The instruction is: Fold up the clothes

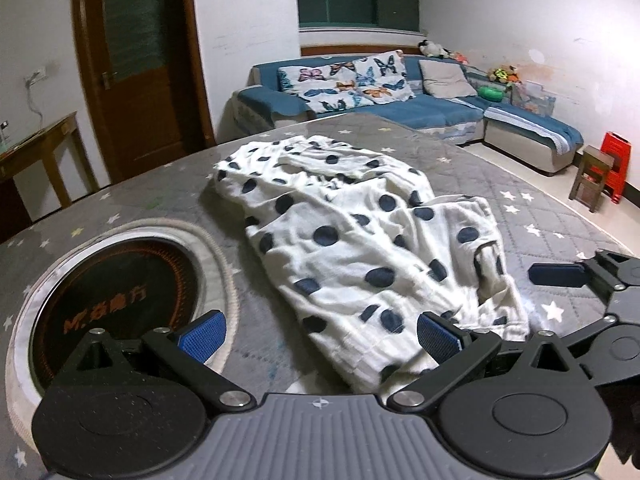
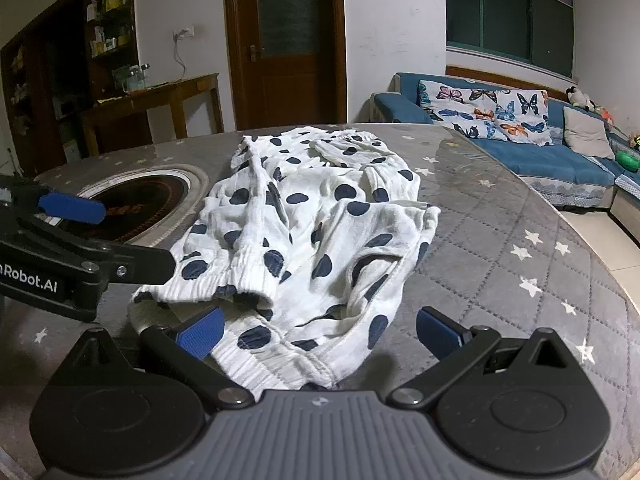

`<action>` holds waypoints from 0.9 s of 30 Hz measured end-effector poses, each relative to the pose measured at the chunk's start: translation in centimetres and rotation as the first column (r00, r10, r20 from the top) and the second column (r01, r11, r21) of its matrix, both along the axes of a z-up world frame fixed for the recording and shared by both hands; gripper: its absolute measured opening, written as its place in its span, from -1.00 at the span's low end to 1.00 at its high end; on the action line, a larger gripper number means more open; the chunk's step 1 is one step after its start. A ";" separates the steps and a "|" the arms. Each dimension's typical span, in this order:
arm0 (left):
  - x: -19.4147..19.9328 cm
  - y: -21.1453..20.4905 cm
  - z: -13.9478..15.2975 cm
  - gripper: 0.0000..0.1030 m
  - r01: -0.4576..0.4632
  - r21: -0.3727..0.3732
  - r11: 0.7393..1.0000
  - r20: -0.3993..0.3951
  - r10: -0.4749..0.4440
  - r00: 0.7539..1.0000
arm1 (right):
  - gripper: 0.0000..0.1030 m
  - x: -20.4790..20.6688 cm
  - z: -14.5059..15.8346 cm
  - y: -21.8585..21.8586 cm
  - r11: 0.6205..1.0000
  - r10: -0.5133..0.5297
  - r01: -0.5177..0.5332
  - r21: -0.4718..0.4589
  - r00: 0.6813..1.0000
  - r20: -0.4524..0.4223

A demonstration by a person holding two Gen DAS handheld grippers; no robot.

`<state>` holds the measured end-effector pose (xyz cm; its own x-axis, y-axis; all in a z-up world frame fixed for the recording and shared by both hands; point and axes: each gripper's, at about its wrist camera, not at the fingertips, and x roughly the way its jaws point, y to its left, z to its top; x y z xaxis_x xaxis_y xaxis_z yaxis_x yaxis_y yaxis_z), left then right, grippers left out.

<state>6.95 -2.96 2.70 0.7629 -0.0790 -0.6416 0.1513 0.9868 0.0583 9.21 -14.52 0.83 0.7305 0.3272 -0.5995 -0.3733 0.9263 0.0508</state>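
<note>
Both grippers, left (image 1: 320,330) and right (image 2: 320,330), gape at the garment's (image 1: 360,240) near hem; its length runs away from them; right sits squarer.

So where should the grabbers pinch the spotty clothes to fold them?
Probably the ribbed hem of the polka-dot garment nearest the grippers. It lies flat and thick at the near edge. The open right gripper could come in low from the front, and the open left gripper beside it.

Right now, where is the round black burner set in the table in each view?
Left wrist view: round black burner at lower left, left of the polka-dot garment.
Right wrist view: burner at middle left, partly behind the left hand-held gripper.
Shared landmark: the garment.
</note>
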 end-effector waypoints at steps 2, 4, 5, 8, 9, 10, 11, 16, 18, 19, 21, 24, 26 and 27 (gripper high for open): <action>0.3 -0.7 0.1 1.00 0.018 -0.002 1.000 -0.001 -0.018 1.000 | 1.00 0.1 0.0 -0.1 1.000 -0.002 0.002 -0.001 1.000 -0.002; 0.8 -1.3 0.2 1.00 0.033 -0.003 0.999 -0.006 -0.033 0.999 | 1.00 0.2 -0.1 -0.3 1.000 -0.004 0.004 -0.001 1.000 -0.004; 1.0 -1.6 0.2 1.00 0.037 -0.002 0.999 -0.008 -0.037 0.999 | 1.00 0.3 -0.1 -0.4 1.000 -0.005 0.005 -0.002 1.000 -0.004; 1.9 -2.6 0.1 1.00 0.055 0.003 0.998 -0.015 -0.055 0.998 | 1.00 0.4 -0.1 -0.6 1.000 -0.008 0.008 -0.003 1.000 -0.007; 2.2 -3.0 0.0 1.00 0.062 0.008 0.998 -0.018 -0.062 0.998 | 1.00 0.5 -0.1 -0.7 1.000 -0.009 0.009 -0.003 1.000 -0.008; 2.5 -3.4 -0.1 0.99 0.069 0.013 0.998 -0.022 -0.069 0.997 | 1.00 0.5 -0.2 -0.7 1.000 -0.010 0.010 -0.004 1.000 -0.009; 2.8 -3.7 -0.2 0.99 0.076 0.019 0.997 -0.026 -0.075 0.997 | 1.00 0.6 -0.2 -0.8 1.000 -0.011 0.011 -0.004 1.000 -0.010; 4.1 -4.3 -1.3 0.79 0.079 0.035 0.996 -0.061 -0.077 0.995 | 1.00 0.8 -0.2 -1.3 1.000 -0.014 0.014 0.007 1.000 -0.014; 4.6 -4.0 -1.7 0.73 0.072 0.035 0.997 -0.074 -0.070 0.995 | 1.00 0.8 -0.3 -1.5 1.000 -0.014 0.014 0.015 1.000 -0.013; 4.7 -3.8 -1.8 0.71 0.067 0.032 0.997 -0.078 -0.064 0.995 | 1.00 0.8 -0.2 -1.6 1.000 -0.013 0.014 0.019 1.000 -0.012; 4.9 -3.2 -2.1 0.61 0.055 0.025 0.998 -0.087 -0.053 0.995 | 1.00 0.9 -0.2 -1.7 1.000 -0.012 0.012 0.026 1.000 -0.009; 5.1 -1.9 -2.1 0.44 0.027 0.002 1.000 -0.097 -0.027 0.995 | 1.00 0.9 -0.1 -1.8 0.999 -0.009 0.009 0.036 1.000 -0.003; 5.2 -1.0 -2.0 0.32 0.008 -0.024 1.000 -0.104 -0.011 0.994 | 0.99 0.8 0.1 -1.9 0.999 -0.007 0.007 0.043 1.000 -0.002; 5.2 -0.5 -1.9 0.28 -0.001 -0.038 0.999 -0.108 -0.003 0.994 | 0.99 0.8 0.1 -2.0 0.999 -0.007 0.007 0.045 1.000 -0.002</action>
